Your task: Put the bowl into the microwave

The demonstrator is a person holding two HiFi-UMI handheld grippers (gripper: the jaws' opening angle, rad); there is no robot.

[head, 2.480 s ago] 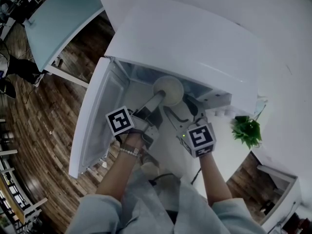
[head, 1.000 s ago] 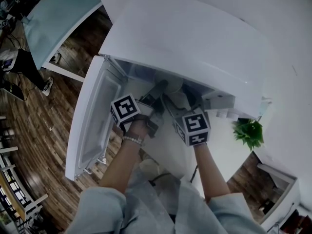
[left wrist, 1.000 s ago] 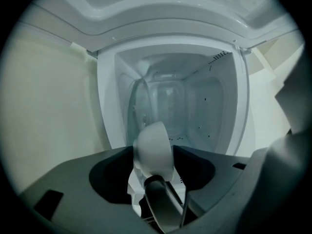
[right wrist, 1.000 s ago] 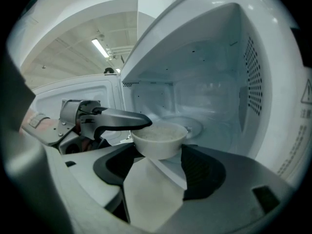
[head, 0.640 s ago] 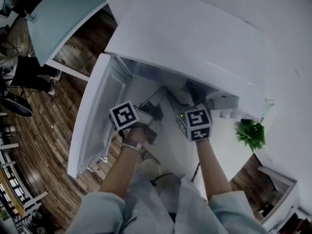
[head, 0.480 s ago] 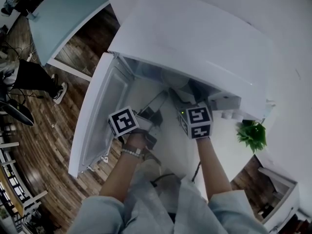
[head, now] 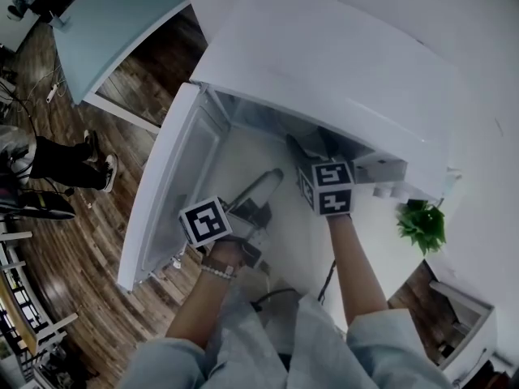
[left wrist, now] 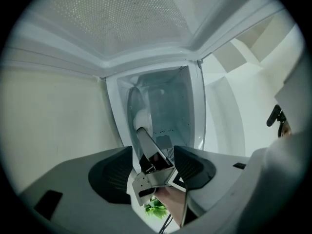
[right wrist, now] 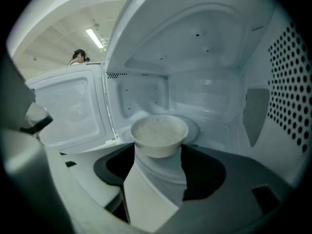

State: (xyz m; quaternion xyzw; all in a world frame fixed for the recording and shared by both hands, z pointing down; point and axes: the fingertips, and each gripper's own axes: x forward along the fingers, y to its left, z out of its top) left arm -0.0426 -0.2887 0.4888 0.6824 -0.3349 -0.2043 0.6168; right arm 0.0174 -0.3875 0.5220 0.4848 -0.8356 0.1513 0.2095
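Bowl sits inside the microwave, right gripper wide open at it; left gripper just finished opening, nothing in it.

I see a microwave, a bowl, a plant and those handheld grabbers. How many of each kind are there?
microwave: 1
bowl: 1
potted plant: 1
grippers: 2 (left gripper, right gripper)
Total: 5

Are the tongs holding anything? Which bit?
The left tongs are open, holding nothing. The bowl stands in the microwave between the tips of the right tongs, at its lower sides; whether they squeeze it cannot be told.
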